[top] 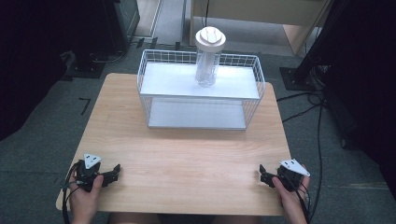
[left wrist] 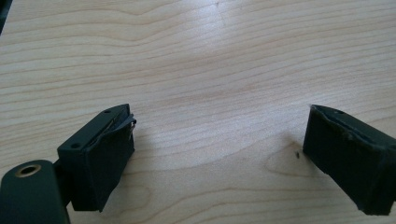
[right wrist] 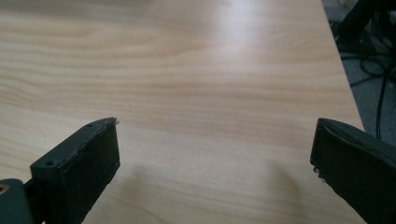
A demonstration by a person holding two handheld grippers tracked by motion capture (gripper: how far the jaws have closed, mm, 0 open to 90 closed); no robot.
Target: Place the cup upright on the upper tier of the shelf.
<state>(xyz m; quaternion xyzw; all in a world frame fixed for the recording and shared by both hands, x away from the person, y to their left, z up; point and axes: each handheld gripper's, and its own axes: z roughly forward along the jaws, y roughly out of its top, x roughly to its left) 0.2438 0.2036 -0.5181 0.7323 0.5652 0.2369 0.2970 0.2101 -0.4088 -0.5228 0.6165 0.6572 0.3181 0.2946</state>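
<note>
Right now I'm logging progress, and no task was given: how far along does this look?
Nothing looks started. The clear plastic bottle with a white lid stands upright on the top shelf of the white wire rack. The left hand-held gripper and right hand-held gripper rest open and empty at the near edge of the light wooden table. Any handling is still ahead.

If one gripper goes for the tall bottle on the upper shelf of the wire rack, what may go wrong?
1. The bottle is tall and narrow with a wide white cap; a push near the top may tip it.
2. It stands near the back of the wire rack, so the raised wire rim may catch an arm reaching over it.
3. Both the left gripper and the right gripper start far away, at the near edge of the table.
</note>
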